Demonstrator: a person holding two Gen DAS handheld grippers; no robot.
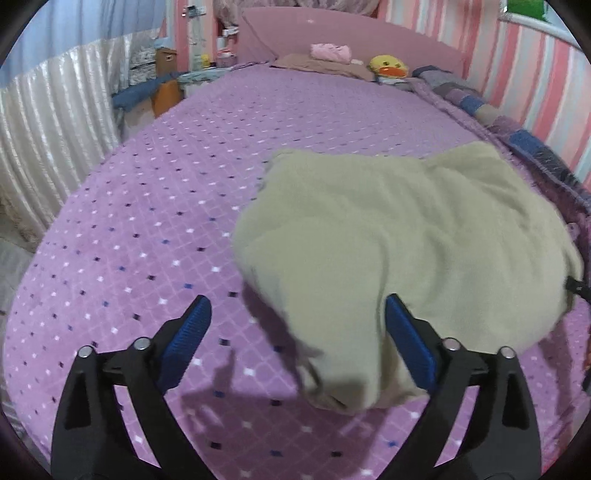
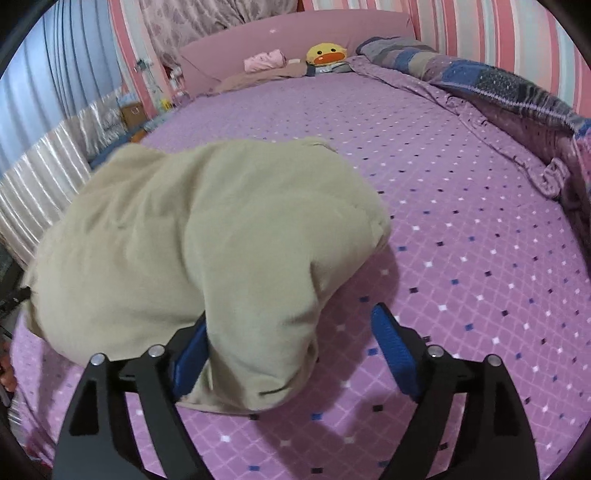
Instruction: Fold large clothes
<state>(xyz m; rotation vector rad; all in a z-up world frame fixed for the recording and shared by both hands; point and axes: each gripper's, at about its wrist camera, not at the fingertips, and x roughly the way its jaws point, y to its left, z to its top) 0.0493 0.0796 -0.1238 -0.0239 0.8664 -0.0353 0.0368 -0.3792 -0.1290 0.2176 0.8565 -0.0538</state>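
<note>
A large beige fleece garment (image 1: 406, 236) (image 2: 184, 240) lies bunched and blurred on the purple checked bedspread (image 1: 147, 221) (image 2: 461, 240). In the left wrist view my left gripper (image 1: 297, 300) stands wide open; the garment's near corner hangs between the blue pads, close to the right-hand one (image 1: 406, 339), with bare bedspread by the left-hand one. In the right wrist view my right gripper (image 2: 290, 315) is also open. The garment's other near corner droops between its pads and leans on the left-hand pad (image 2: 190, 362), well clear of the right-hand pad.
At the head of the bed are a pink headboard (image 1: 351, 33), a brown pillow (image 1: 321, 64), a pink cloth (image 1: 330, 51) and a yellow duck plush (image 1: 388, 66) (image 2: 327, 54). A patchwork quilt (image 1: 517, 136) (image 2: 498, 85) runs along the striped wall. Pale curtains (image 1: 44, 129) hang left.
</note>
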